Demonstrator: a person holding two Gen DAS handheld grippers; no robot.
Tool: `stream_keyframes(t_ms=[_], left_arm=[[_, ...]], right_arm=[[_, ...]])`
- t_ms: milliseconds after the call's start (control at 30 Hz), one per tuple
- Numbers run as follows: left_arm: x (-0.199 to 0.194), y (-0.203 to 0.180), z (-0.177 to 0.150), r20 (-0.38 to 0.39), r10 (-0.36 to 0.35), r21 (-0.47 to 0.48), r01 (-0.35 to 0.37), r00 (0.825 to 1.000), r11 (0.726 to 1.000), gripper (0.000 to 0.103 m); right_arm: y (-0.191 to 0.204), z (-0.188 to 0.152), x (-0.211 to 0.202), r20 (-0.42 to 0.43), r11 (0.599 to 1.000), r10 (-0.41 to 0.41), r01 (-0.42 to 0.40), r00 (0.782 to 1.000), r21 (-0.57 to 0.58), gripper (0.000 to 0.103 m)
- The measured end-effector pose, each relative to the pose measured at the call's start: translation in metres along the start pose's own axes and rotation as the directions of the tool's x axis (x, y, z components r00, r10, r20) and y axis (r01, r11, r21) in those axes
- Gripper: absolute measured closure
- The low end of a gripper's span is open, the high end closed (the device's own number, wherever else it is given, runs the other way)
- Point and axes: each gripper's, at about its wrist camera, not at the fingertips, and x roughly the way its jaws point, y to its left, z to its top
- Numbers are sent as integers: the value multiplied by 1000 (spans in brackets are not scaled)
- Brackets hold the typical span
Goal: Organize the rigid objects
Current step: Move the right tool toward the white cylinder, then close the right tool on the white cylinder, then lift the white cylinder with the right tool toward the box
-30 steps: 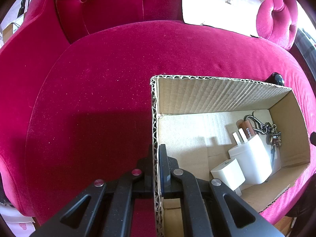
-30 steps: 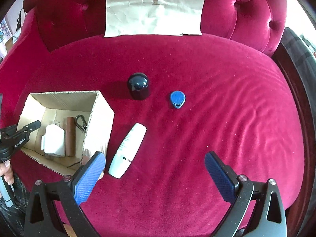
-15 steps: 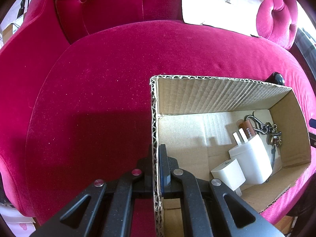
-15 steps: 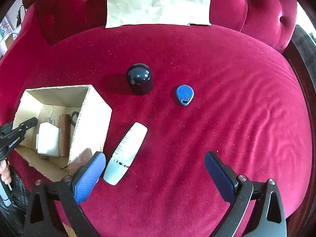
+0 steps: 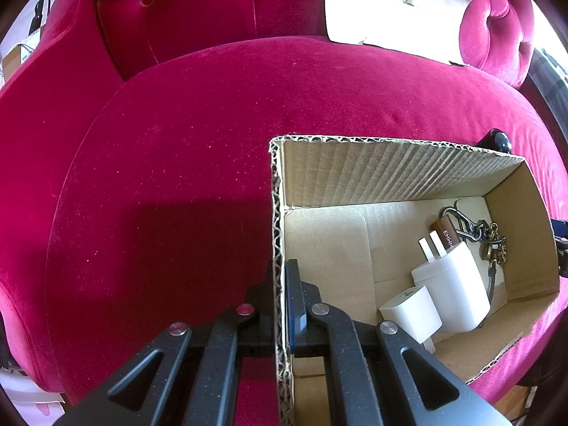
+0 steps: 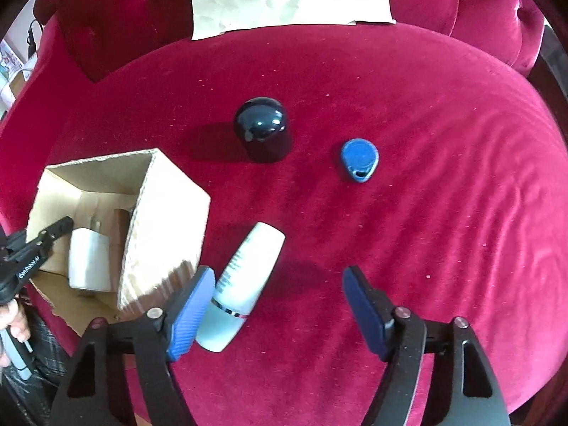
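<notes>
It was a home living room: a tufted crimson velvet sofa [image 6: 390, 213], its seat bearing household oddments.

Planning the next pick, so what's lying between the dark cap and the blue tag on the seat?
Nothing: in the right wrist view only bare red velvet lies between the dark cap and the blue tag.
</notes>
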Motion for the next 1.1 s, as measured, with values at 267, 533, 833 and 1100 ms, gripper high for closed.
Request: stream_keyframes(t_ms=[267, 533, 833, 1100], left_arm=[[0, -1, 0, 0, 1, 1, -1, 1000, 1000, 100], [-1, -2, 0, 2, 3, 2, -3, 1000, 1000, 100], [-1, -3, 1, 1, 3, -1, -3, 1000, 1000, 100], [-1, -2, 0, 1, 2, -3, -2, 1000, 1000, 100]], right_arm=[[12, 7, 14, -26, 992, 122, -122, 992, 15, 56], [17, 8, 23, -37, 980, 196, -195, 980, 30, 76], [34, -1, 11, -6, 992, 121, -121, 993, -18, 76], [37, -8, 2, 7, 997, 79, -79, 997, -5, 76]])
